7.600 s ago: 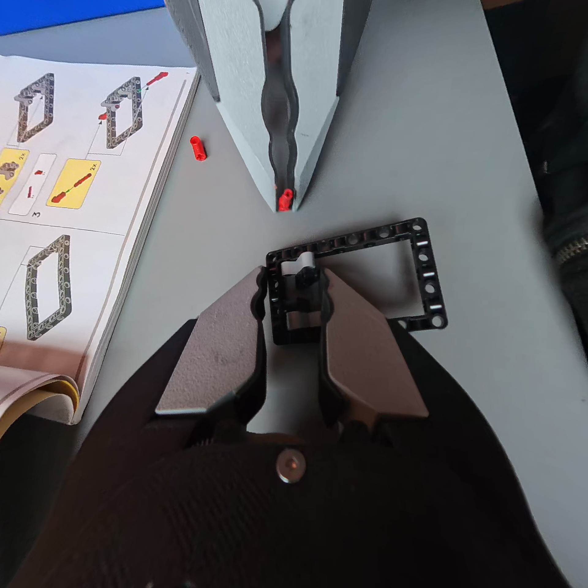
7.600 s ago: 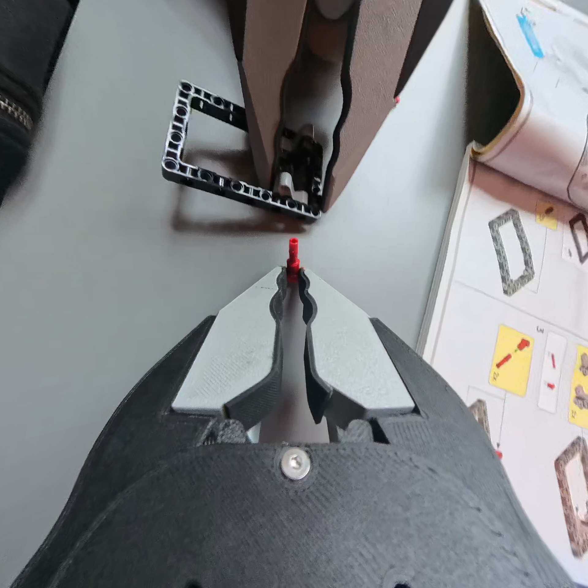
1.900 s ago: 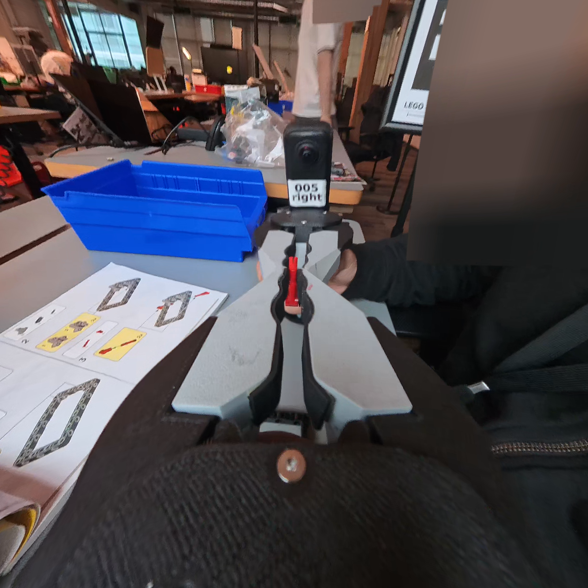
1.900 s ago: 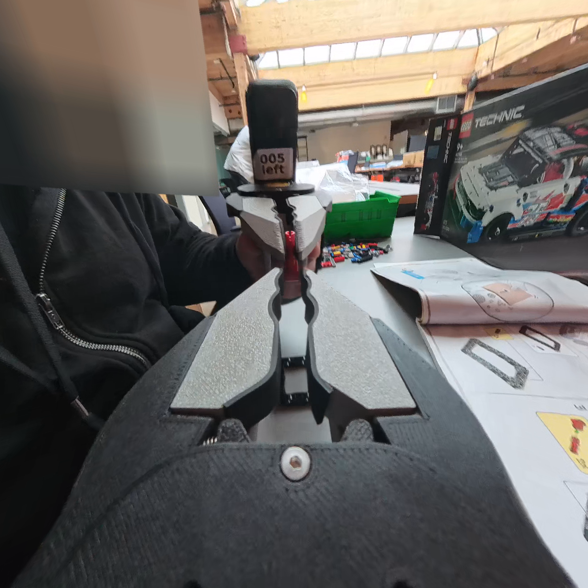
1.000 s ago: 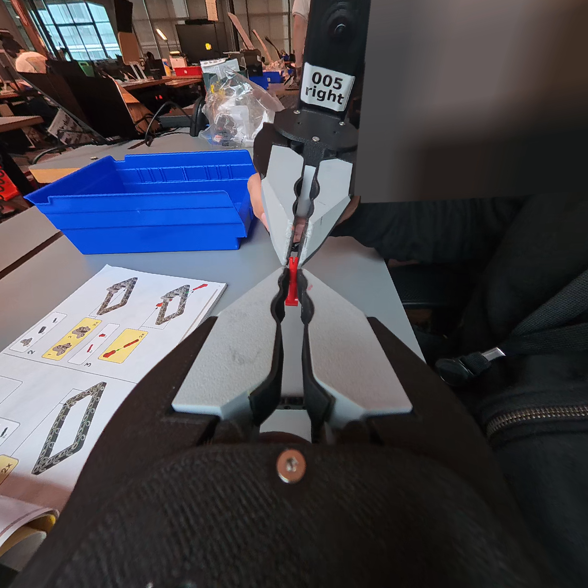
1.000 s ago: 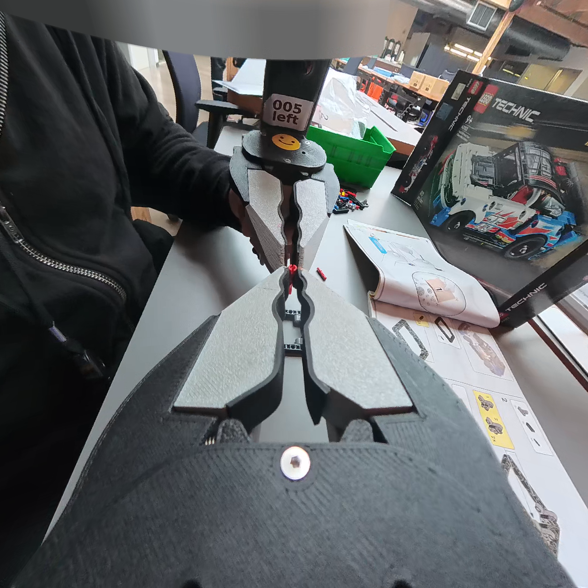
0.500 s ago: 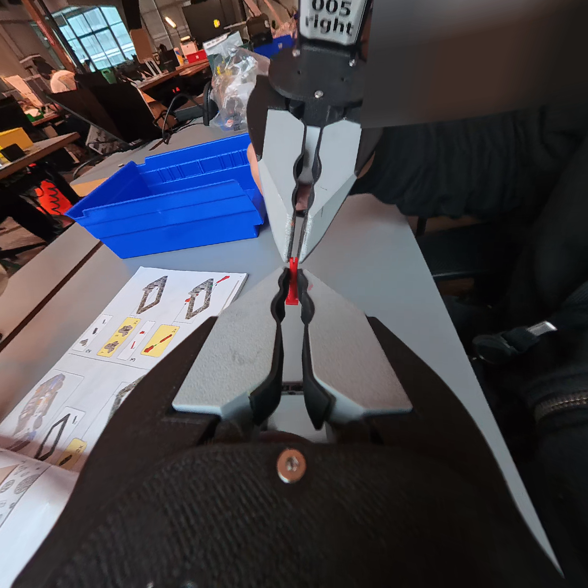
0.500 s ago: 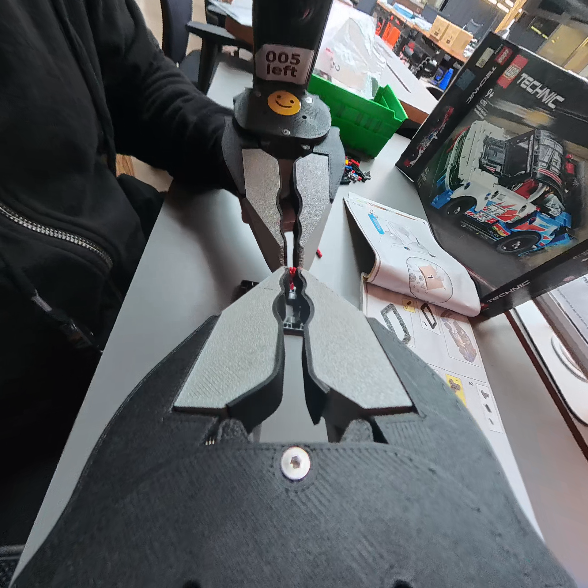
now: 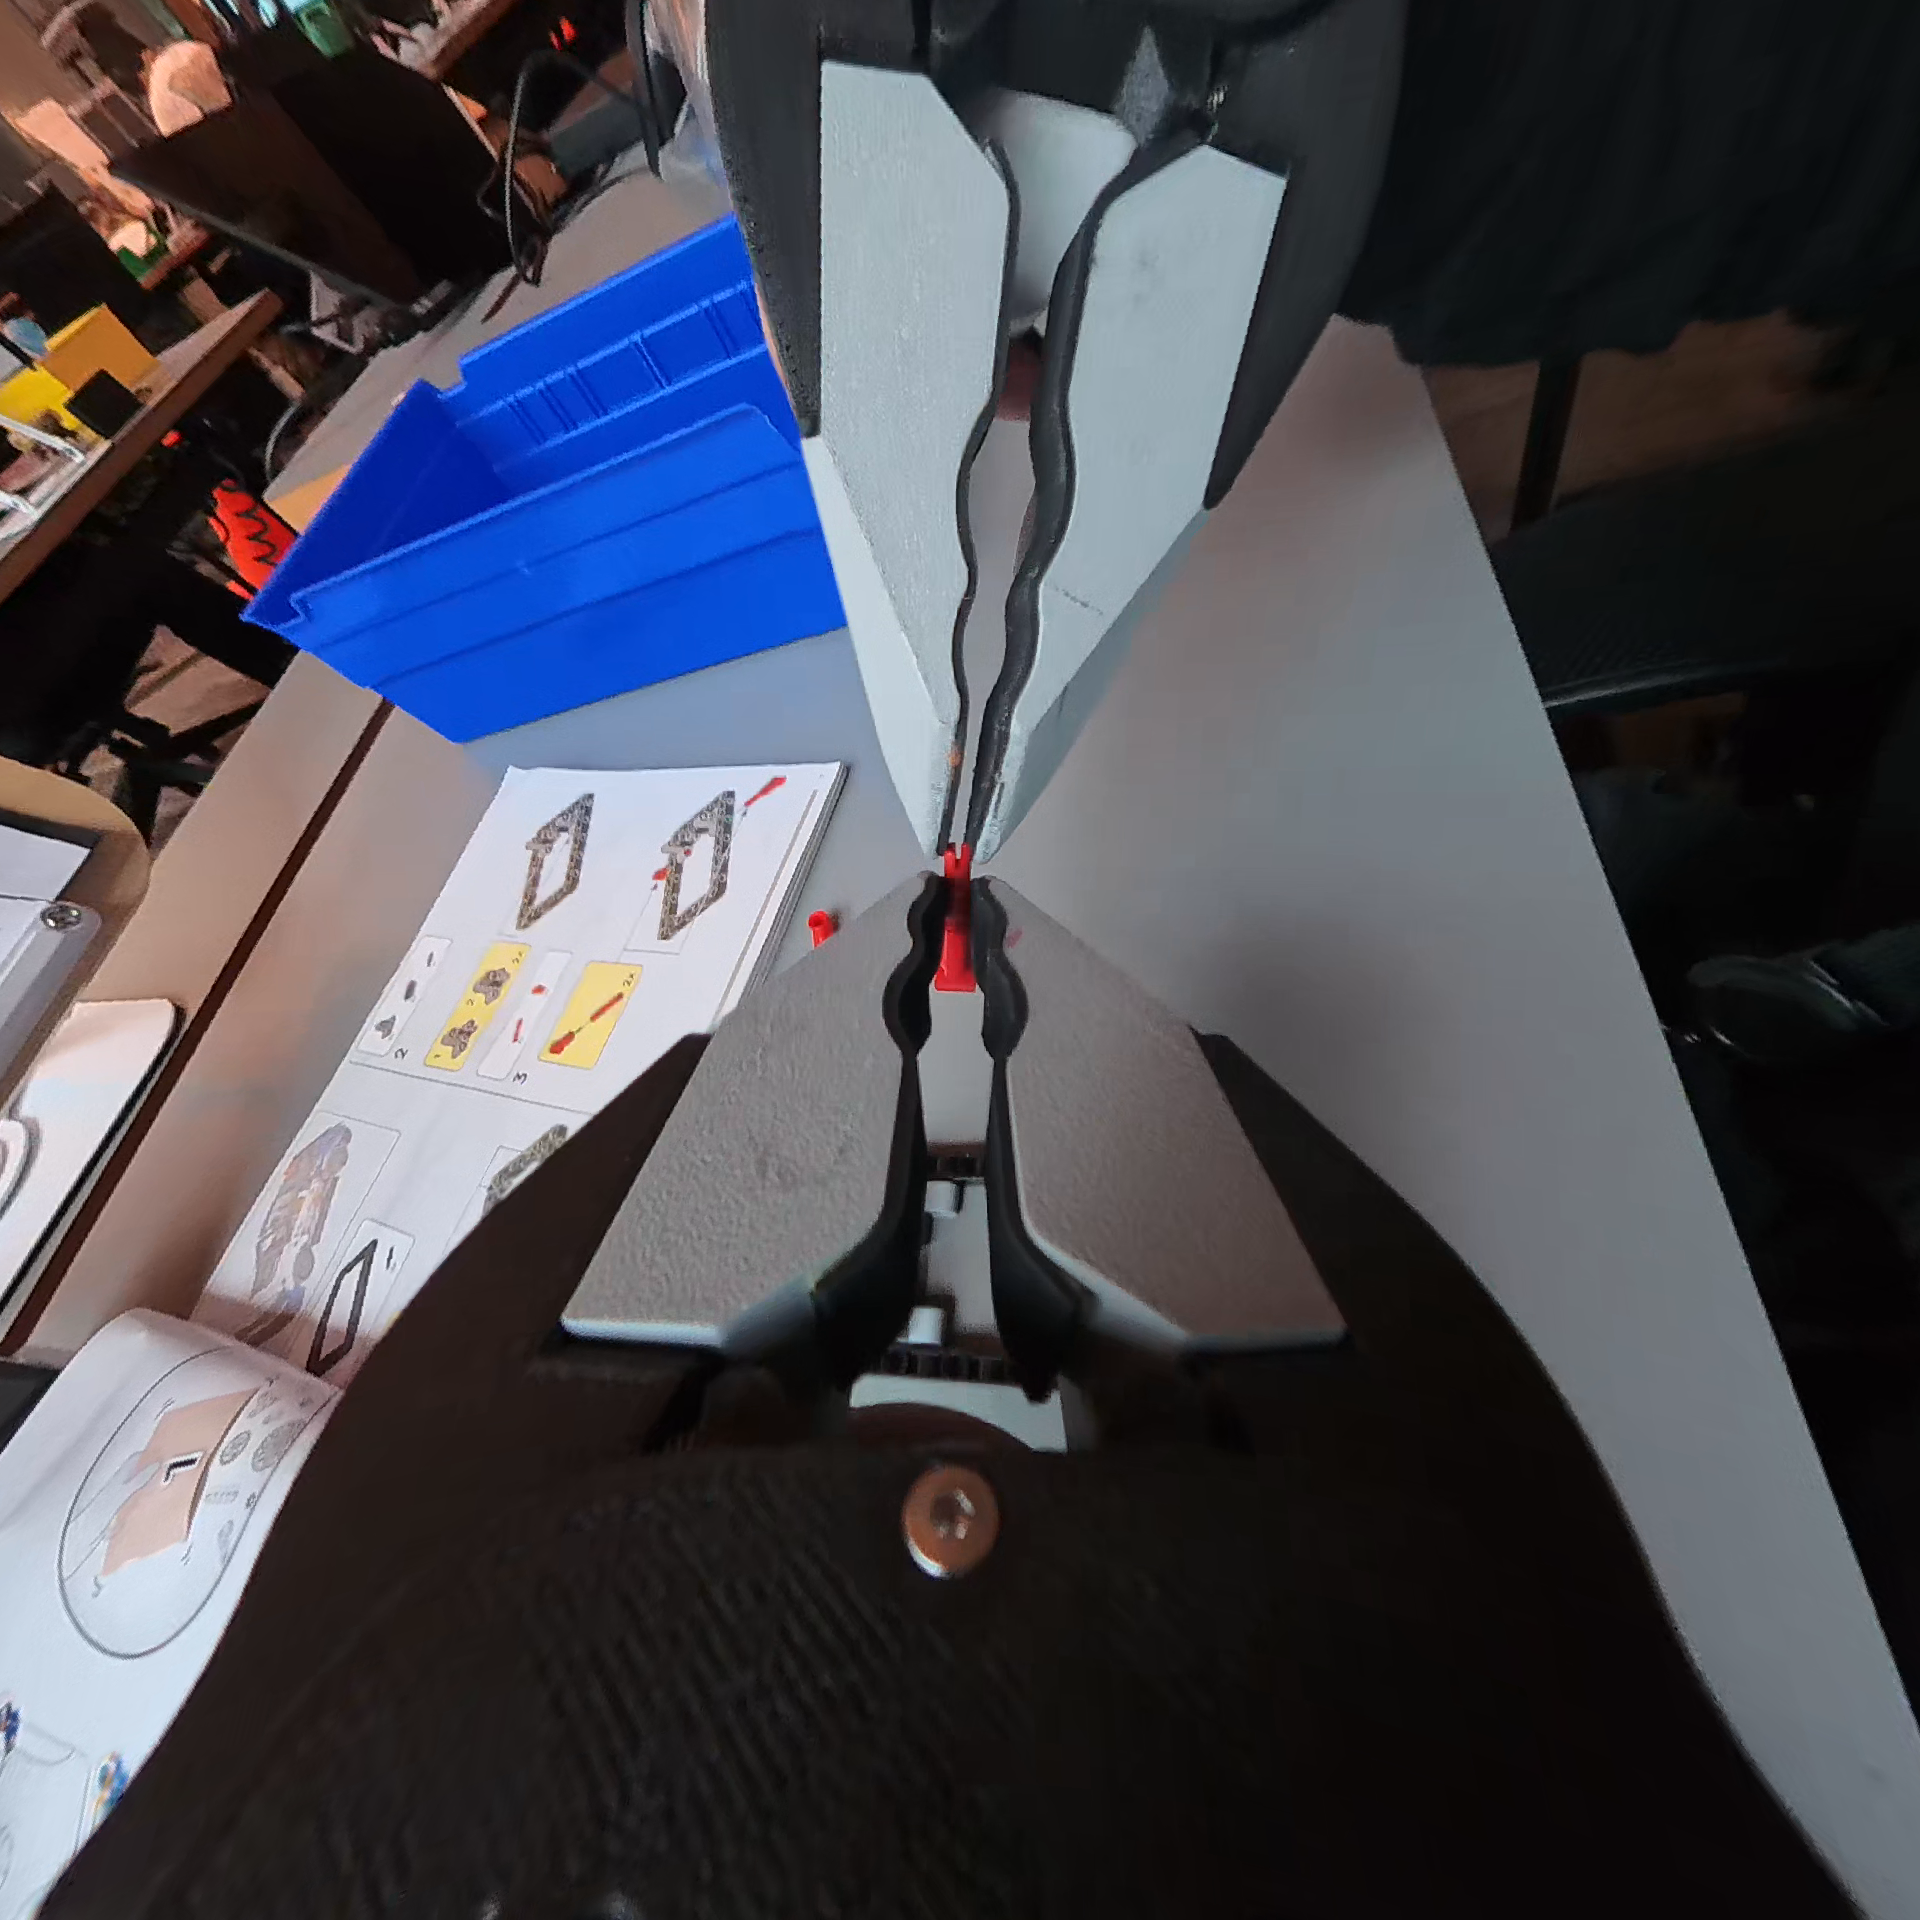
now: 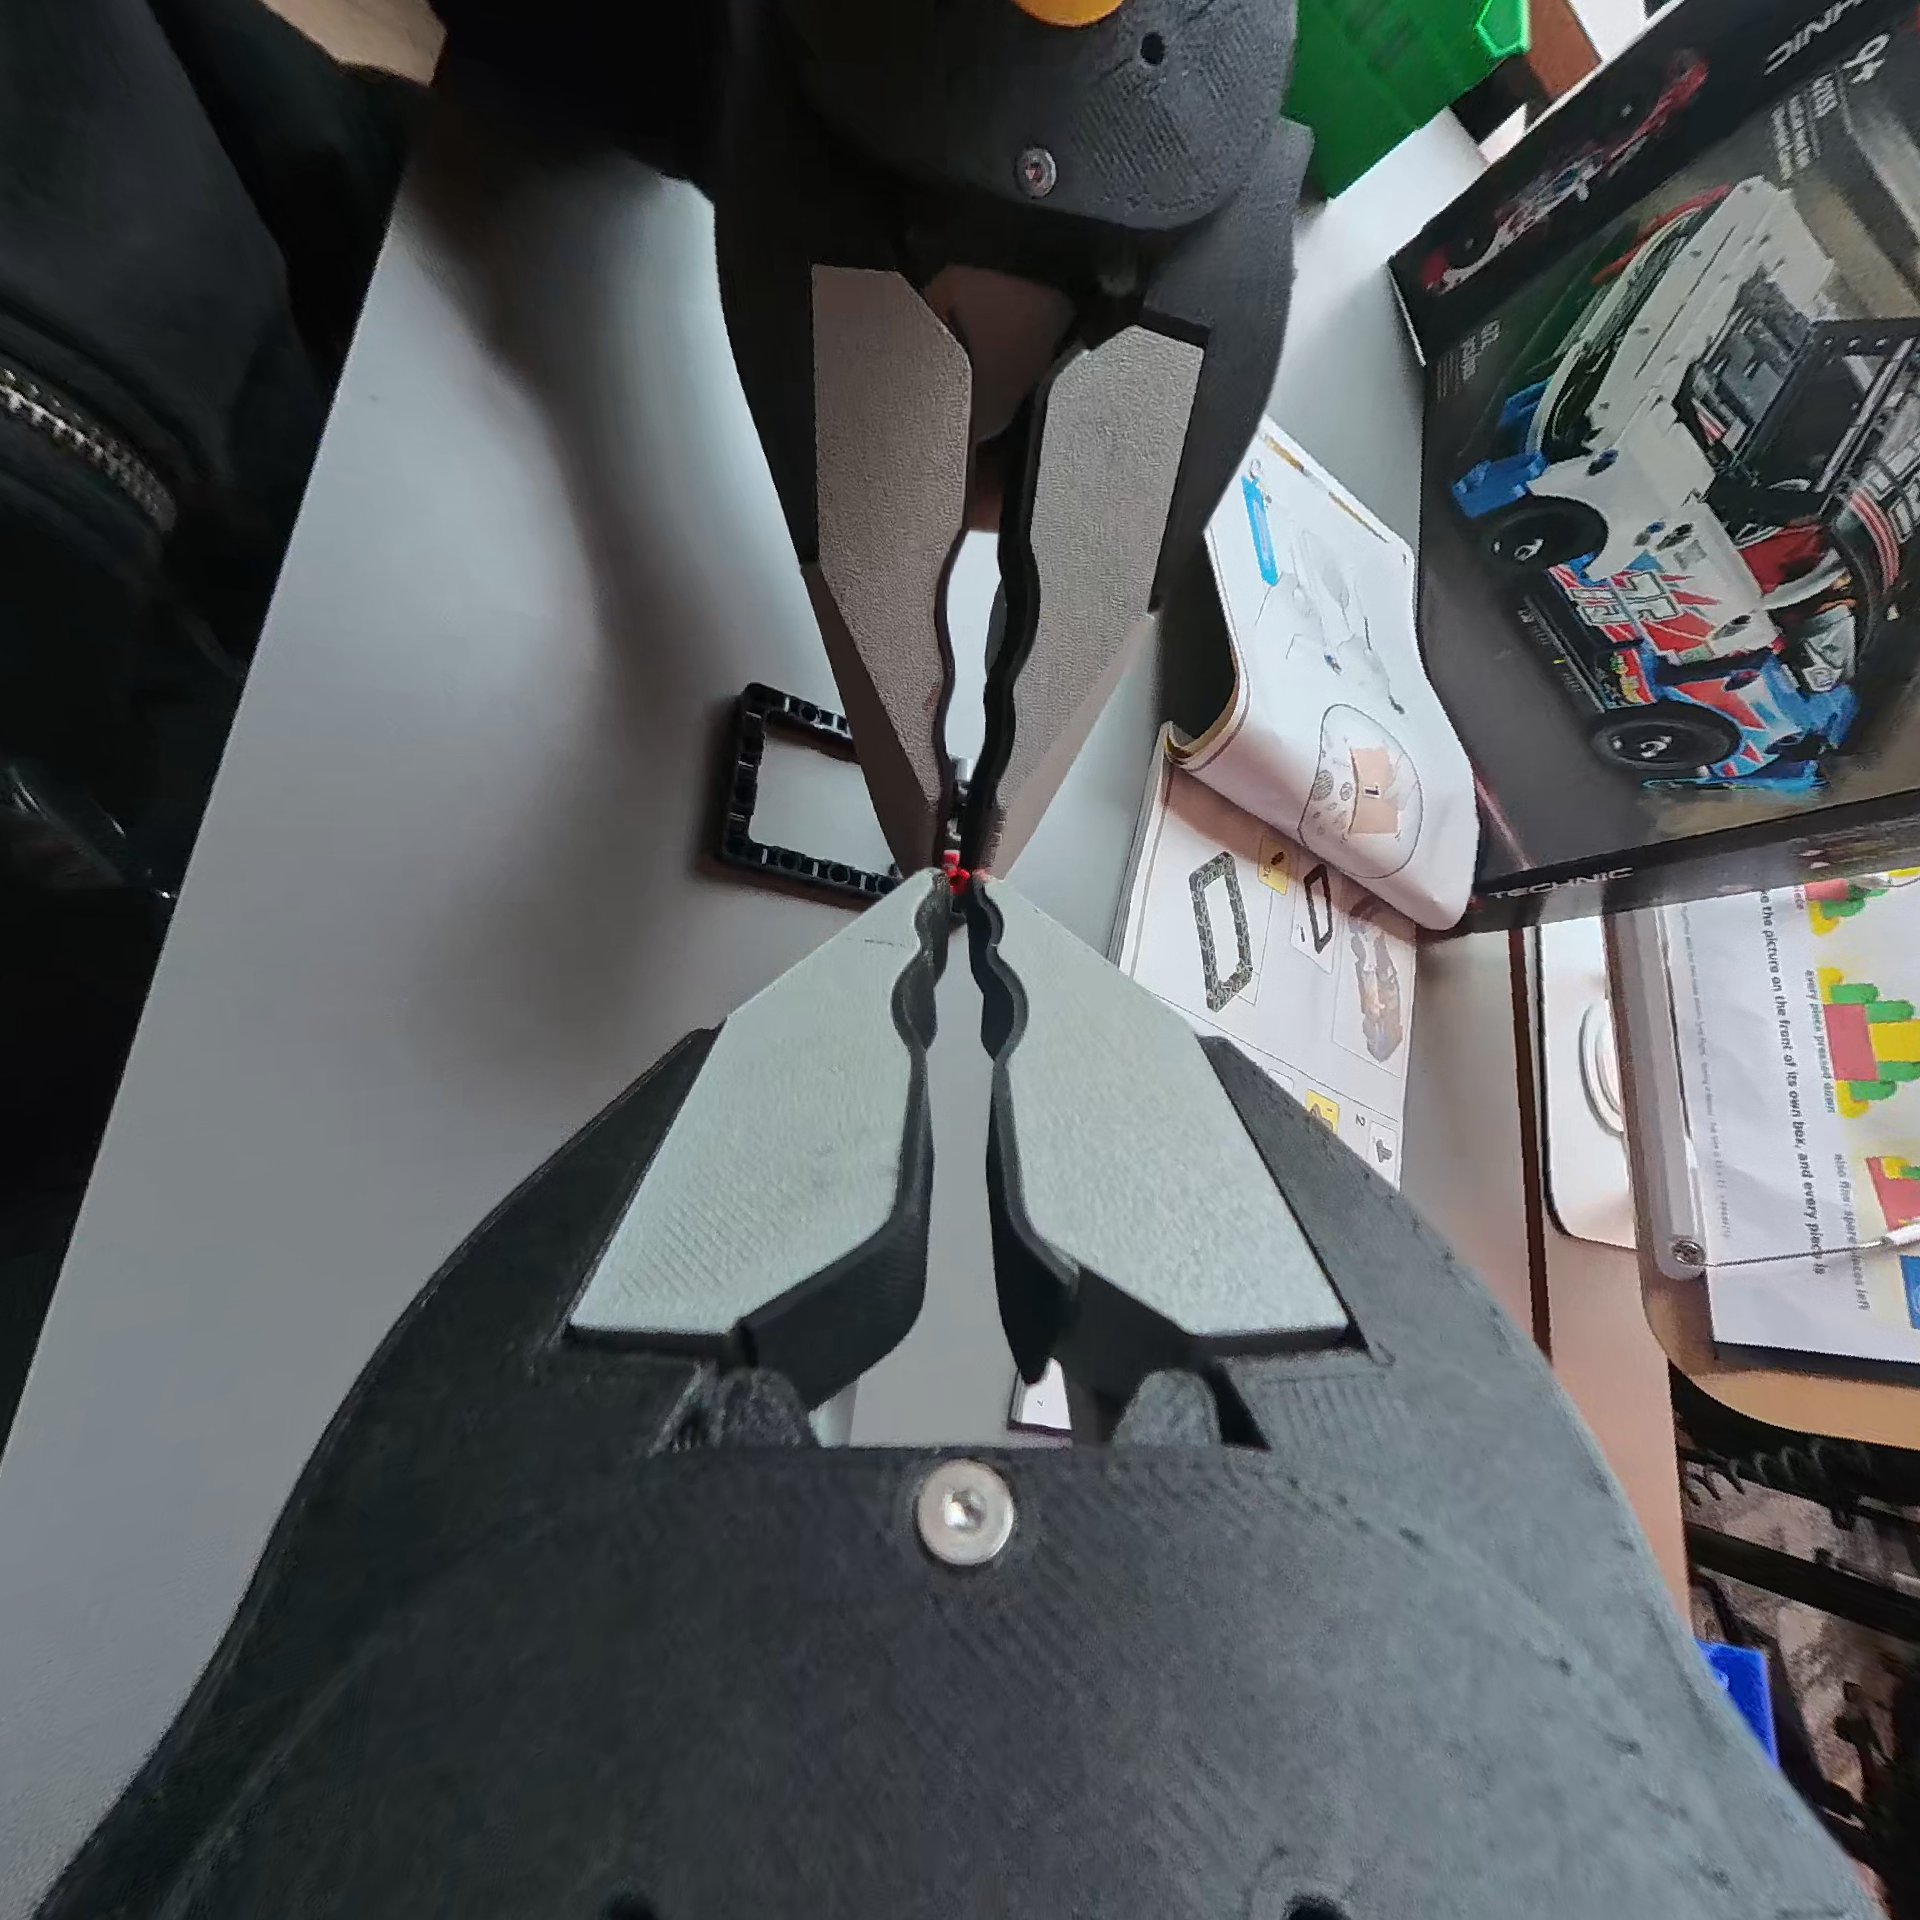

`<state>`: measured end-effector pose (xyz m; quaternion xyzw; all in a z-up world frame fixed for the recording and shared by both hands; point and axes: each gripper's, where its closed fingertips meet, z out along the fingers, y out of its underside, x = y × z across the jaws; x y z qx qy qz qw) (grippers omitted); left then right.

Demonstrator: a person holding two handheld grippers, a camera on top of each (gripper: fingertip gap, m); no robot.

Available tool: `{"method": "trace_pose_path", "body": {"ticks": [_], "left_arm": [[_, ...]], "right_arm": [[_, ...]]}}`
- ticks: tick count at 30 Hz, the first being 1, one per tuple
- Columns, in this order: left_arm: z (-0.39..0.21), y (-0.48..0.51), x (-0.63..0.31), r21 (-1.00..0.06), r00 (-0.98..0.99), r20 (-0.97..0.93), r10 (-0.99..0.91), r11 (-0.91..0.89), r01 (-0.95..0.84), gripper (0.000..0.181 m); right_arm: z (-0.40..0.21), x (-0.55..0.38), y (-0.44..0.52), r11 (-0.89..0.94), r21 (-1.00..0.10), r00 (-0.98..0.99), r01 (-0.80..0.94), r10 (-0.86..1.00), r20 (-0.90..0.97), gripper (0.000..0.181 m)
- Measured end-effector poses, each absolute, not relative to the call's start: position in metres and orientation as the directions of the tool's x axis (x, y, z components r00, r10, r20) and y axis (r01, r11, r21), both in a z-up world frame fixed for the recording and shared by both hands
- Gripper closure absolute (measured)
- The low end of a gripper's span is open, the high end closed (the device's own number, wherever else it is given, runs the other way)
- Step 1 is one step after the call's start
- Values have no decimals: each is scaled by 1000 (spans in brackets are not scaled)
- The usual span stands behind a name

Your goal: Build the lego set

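Note:
My left gripper is shut on a red pin, which stands upright between its pads with the thin end sticking out. My right gripper points at it from above, jaws shut, its tips touching the pin's thin end. I cannot tell whether it grips that end. In the right wrist view my right gripper meets the left gripper tip to tip, with a speck of the red pin between them. The black rectangular frame lies flat on the grey table just below the tips, partly hidden.
An open instruction booklet lies left of the tips, with a loose small red pin beside it. A blue bin stands behind. The set's box and a green bin stand beyond the booklet. A black sleeve borders the table. The tips of both grippers are at nearly the same place.
The left gripper let go of the frame, and the red pin passed from right gripper to left. In the last second both grippers tilted down toward the table and their tips came together.

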<state>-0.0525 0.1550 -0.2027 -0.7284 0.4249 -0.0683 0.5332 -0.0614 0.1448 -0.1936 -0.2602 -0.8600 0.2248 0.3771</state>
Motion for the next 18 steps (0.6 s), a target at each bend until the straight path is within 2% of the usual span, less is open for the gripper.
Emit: {"method": "trace_pose_path", "body": {"ticks": [14,16,18], "left_arm": [[-231,157,-54,-779,626,-317,-712,-180,-600,179],[-230,156,-53,-787,630,-305,-714,-183,-589,179],[-230,158,-54,-791,636,-297,-713,-189,-582,179]], "right_arm": [[-224,-60,151,839,-433,-649,330,535,541,181],[-228,-62,152,826,-448,-647,342,553,525,181],[-228,-62,153,773,-512,-626,375,618,476,181]]}}
